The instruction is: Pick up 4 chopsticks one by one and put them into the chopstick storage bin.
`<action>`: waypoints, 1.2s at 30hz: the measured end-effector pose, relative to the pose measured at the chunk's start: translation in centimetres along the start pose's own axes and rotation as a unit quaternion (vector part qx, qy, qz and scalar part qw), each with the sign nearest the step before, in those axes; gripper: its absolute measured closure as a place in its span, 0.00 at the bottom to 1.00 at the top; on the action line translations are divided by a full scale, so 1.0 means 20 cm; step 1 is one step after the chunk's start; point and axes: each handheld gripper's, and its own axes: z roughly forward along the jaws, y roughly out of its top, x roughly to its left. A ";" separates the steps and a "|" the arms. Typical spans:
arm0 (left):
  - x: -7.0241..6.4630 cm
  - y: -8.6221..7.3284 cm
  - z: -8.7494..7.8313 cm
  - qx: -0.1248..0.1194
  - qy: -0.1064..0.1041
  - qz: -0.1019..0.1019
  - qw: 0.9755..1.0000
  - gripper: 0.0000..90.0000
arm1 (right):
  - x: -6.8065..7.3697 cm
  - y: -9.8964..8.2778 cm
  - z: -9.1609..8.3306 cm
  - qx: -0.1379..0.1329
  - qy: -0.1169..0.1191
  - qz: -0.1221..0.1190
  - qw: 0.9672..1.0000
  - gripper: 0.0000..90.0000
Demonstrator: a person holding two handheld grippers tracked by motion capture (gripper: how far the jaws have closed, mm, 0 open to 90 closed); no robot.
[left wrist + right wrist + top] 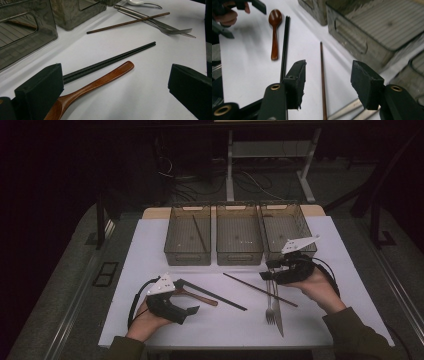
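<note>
Three grey mesh bins stand in a row at the upper middle of the high view, on the white counter; the leftmost one already holds a dark chopstick. Below them lies the loose cutlery. At centre right, the right gripper hovers over the upper ends of a metal fork and table knife, which lie side by side, and of the brown chopstick slanting across them. Its jaws stand half open with nothing between them, and in the right gripper view the brown chopstick runs up the gap. At lower left, the left gripper rests with its jaws wide and empty beside a pair of black chopsticks and a wooden spoon.

The step in hand looks like picking up the brown chopstick. To do it well, the right gripper should probably turn so that its jaws straddle the thin stick crosswise, come low to the counter, and close clear of the fork and knife beneath, so only the stick lifts.
</note>
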 end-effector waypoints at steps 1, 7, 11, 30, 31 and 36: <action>0.00 0.00 0.00 0.000 0.000 0.000 1.000 0.00 | 0.00 -0.01 0.00 0.002 0.000 0.002 1.000 0.50; 0.00 0.00 0.00 -0.001 0.001 0.000 1.000 0.00 | 0.00 -0.07 -0.04 0.010 -0.005 -0.001 1.000 0.50; 0.00 0.00 0.00 -0.001 0.000 0.001 1.000 0.00 | 0.00 -0.11 -0.07 0.015 -0.007 0.001 1.000 0.50; 0.00 0.00 0.00 0.002 0.000 0.003 1.000 0.00 | -0.02 -0.22 -0.08 0.100 -0.003 -0.016 0.995 0.53; 0.00 0.00 0.00 0.002 0.000 0.003 1.000 0.00 | -0.02 -0.22 -0.07 0.108 -0.003 -0.019 0.994 0.54; 0.00 0.00 0.00 0.002 0.000 0.004 1.000 0.00 | -0.01 -0.22 -0.04 0.140 -0.002 -0.032 0.990 0.57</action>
